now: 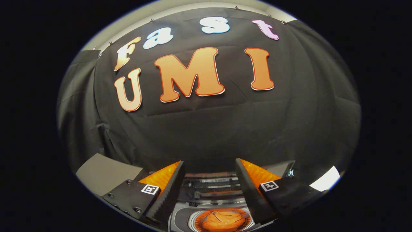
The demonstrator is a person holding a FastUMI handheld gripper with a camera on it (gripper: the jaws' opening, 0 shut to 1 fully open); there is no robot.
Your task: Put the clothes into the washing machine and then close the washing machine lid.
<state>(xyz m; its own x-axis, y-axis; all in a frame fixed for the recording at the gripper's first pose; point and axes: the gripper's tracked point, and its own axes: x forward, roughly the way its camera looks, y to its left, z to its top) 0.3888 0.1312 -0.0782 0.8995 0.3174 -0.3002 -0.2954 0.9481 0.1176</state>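
Note:
My gripper (pixel 210 165) is open, its two fingers spread wide with nothing between them, and it points at the black cloth wall. Far below, between the fingers, lies the washing machine (pixel 180 219) with its round drum opening. Orange clothes (pixel 222 220) sit inside the drum. Just beyond the drum, the machine's lid (pixel 214 187) stands raised, a dark, glossy panel with reflective bars. The fingers are well above the machine and touch nothing.
A grey tabletop (pixel 103 174) shows at the left below the cloth wall, and a bright white patch (pixel 325 180) sits at the right. The black cloth wall (pixel 206 129) rises straight ahead.

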